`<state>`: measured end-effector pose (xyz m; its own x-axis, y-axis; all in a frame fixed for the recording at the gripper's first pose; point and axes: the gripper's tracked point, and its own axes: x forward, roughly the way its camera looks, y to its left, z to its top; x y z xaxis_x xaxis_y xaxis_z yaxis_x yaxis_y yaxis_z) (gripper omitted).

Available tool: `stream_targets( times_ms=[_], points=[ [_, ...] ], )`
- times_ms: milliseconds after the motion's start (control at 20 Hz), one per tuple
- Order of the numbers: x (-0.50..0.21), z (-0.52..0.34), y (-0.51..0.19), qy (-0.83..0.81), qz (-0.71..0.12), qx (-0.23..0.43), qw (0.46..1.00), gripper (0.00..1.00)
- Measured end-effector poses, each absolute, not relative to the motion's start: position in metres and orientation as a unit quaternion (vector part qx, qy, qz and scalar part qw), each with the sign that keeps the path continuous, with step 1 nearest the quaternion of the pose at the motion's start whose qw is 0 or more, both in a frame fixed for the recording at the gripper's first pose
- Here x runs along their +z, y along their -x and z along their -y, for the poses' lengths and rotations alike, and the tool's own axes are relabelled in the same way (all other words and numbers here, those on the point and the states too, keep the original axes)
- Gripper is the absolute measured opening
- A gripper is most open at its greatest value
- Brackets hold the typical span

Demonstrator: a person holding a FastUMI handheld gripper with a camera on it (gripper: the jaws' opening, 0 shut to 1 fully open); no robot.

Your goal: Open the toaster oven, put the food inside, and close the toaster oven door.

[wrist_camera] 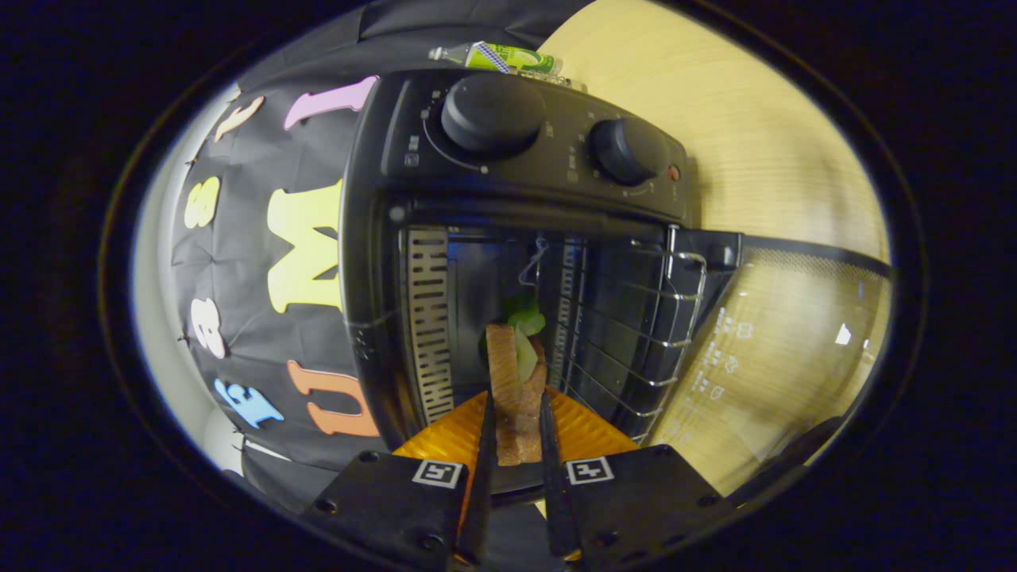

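With our gripper (515, 429) clamped on the sandwich (516, 381) at the open toaster oven (516, 238), we judge the next move: slide it onto the rack (636, 318) and release

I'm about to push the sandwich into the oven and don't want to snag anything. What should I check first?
1. Toaster oven door open: ok.
2. Gripper fingers pressing the sandwich on both sides: ok.
3. Wire rack in its place inside: ok.
4. Sandwich lined up with the opening: ok.
5. Lettuce secure in the sandwich: cannot tell.
6. Room behind the rack: cannot tell, the cavity is dark.
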<state>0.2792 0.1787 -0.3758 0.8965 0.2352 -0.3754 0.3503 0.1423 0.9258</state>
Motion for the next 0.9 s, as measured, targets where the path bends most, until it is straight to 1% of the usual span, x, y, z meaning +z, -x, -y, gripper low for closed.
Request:
stream_targets(
  times_ms=[50, 100, 200, 300, 350, 400, 600, 800, 900],
  points=[
    [-0.373, -0.183, -0.279, -0.649, -0.224, -0.040, 0.726, 0.35],
    [-0.378, -0.190, -0.275, -0.634, -0.245, -0.045, 0.732, 0.45],
    [-0.376, -0.205, -0.271, -0.602, -0.273, -0.029, 0.750, 0.64],
    [-0.379, -0.210, -0.262, -0.556, -0.298, -0.023, 0.775, 0.75],
    [-0.382, -0.212, -0.256, -0.532, -0.316, -0.027, 0.785, 0.78],
    [-0.384, -0.212, -0.250, -0.507, -0.334, -0.031, 0.794, 0.83],
    [-0.377, -0.210, -0.224, -0.407, -0.377, -0.018, 0.832, 0.84],
    [-0.360, -0.197, -0.196, -0.298, -0.391, 0.015, 0.871, 0.87],
    [-0.349, -0.200, -0.175, -0.234, -0.401, 0.043, 0.884, 0.87]
  ],
)
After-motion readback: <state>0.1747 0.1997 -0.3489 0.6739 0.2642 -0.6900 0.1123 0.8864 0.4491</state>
